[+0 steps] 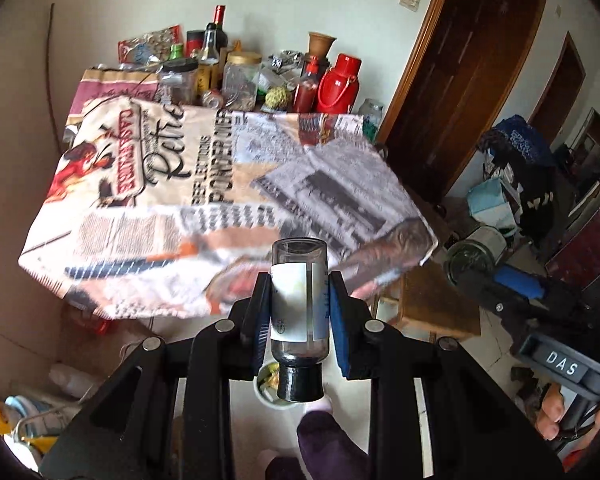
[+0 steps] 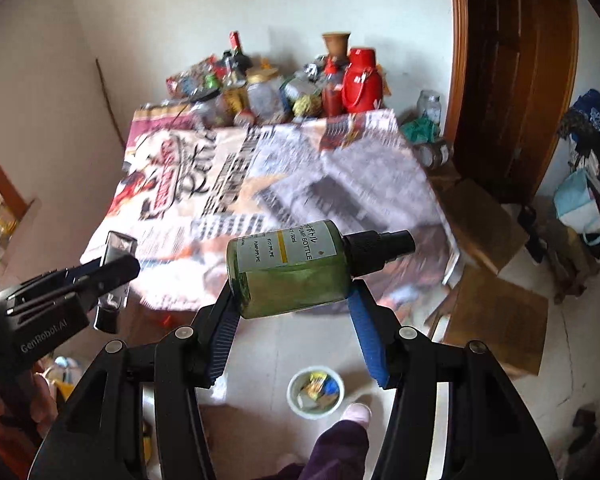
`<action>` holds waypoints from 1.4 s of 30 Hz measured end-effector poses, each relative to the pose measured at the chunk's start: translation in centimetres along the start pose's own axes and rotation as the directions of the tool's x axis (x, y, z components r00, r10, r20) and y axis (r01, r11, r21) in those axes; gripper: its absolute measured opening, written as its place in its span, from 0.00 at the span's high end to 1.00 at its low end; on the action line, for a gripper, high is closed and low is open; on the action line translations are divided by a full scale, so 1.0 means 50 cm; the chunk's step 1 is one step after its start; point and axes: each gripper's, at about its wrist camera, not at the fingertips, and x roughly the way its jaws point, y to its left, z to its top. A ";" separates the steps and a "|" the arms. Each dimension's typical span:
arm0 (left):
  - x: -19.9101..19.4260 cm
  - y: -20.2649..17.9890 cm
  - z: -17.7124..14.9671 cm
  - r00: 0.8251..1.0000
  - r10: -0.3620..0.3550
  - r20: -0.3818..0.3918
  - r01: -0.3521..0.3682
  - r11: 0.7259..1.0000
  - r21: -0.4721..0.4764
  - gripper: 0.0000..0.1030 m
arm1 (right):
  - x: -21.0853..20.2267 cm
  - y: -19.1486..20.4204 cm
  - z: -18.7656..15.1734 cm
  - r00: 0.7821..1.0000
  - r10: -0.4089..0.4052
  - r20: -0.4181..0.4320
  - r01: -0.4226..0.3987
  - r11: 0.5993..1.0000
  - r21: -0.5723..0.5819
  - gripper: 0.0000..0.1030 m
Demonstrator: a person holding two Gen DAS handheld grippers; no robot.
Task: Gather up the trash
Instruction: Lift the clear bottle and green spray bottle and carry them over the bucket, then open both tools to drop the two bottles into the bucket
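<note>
Left tongs [image 1: 300, 304] clamped on a clear bottle [image 1: 299, 292], cap [image 1: 300, 384] pointing down, held in the air past the near edge of the worktop [image 1: 204, 184]. Right tongs [image 2: 296, 308] clamped on a green pump bottle [image 2: 290, 268], lying sideways between the blue pads [image 2: 366, 332], nozzle to the right. Below both, on the floor, a small white bin [image 2: 315, 394] with wrappers inside. On the far side of the worktop, jars [image 1: 242, 80], bottles, and a red flask [image 1: 339, 84].
</note>
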 end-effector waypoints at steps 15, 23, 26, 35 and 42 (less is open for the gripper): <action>0.170 0.014 -0.192 0.978 -0.001 -0.210 -0.010 0.999 -0.053 0.74 | 0.162 -0.047 -0.180 0.977 -0.021 -0.214 0.021 1.000 -0.003 0.51; 0.363 0.063 -0.334 0.949 0.036 -0.313 -0.079 0.989 -0.126 0.74 | 0.353 -0.103 -0.277 0.949 0.004 -0.317 -0.017 0.999 -0.040 0.51; 0.433 0.088 -0.391 0.939 0.056 -0.340 -0.114 0.982 -0.153 0.74 | 0.438 -0.108 -0.316 0.939 0.015 -0.343 -0.045 0.996 -0.081 0.51; 0.609 0.129 -0.512 0.915 0.087 -0.395 -0.173 0.967 -0.188 0.74 | 0.640 -0.114 -0.437 0.882 0.100 -0.461 -0.166 0.981 -0.105 0.50; 0.697 0.112 -0.549 0.894 0.072 -0.442 -0.160 0.973 -0.165 0.74 | 0.704 -0.160 -0.468 0.841 0.101 -0.531 -0.148 0.988 -0.047 0.49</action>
